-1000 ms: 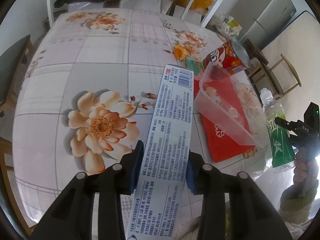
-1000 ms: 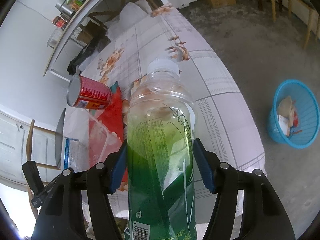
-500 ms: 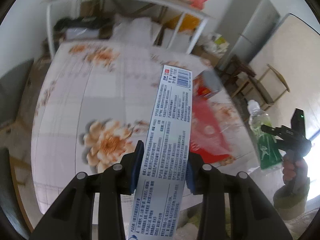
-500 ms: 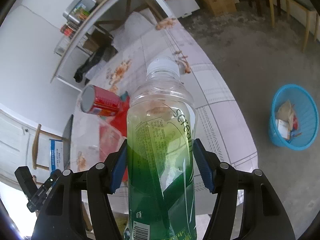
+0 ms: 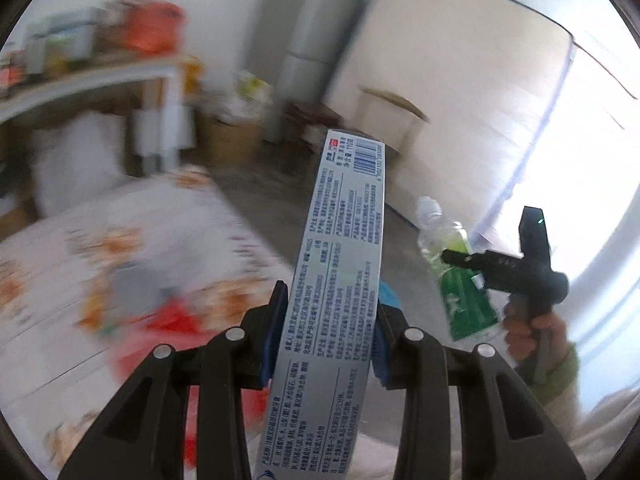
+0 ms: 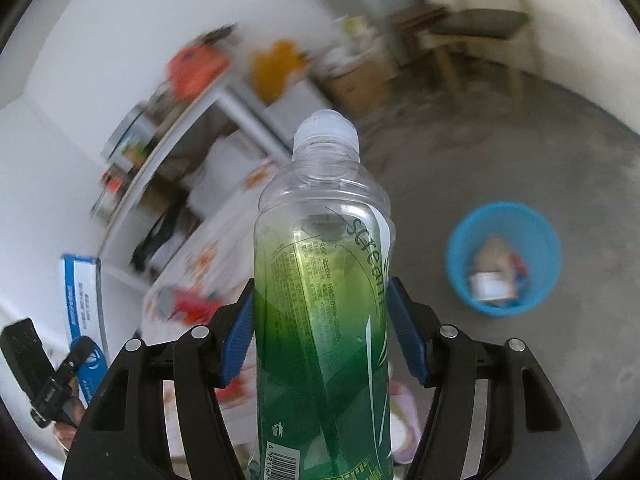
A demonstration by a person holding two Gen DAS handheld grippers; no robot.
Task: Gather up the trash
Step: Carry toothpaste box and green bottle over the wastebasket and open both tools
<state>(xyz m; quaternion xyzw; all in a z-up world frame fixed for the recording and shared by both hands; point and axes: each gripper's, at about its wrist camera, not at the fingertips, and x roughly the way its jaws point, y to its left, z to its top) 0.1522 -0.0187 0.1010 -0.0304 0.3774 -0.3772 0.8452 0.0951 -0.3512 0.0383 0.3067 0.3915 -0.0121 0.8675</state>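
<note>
The box is smooth printed cardboard. The bottle is clear glossy plastic. The floor looks rough, matt concrete; the bin is blue plastic.

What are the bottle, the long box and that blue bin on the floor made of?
Bottle: clear glossy plastic, since the room shows through it. Long box: probably thin printed cardboard, with flat faces and sharp edges. Blue bin: likely moulded plastic, though it is blurred.

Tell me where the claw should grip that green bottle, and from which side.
Grip the bottle on its straight labelled body, below the tapering shoulder, with the pads closing from both sides across its width. The right claw holds it this way now. The neck and cap look too narrow and rounded.
</note>
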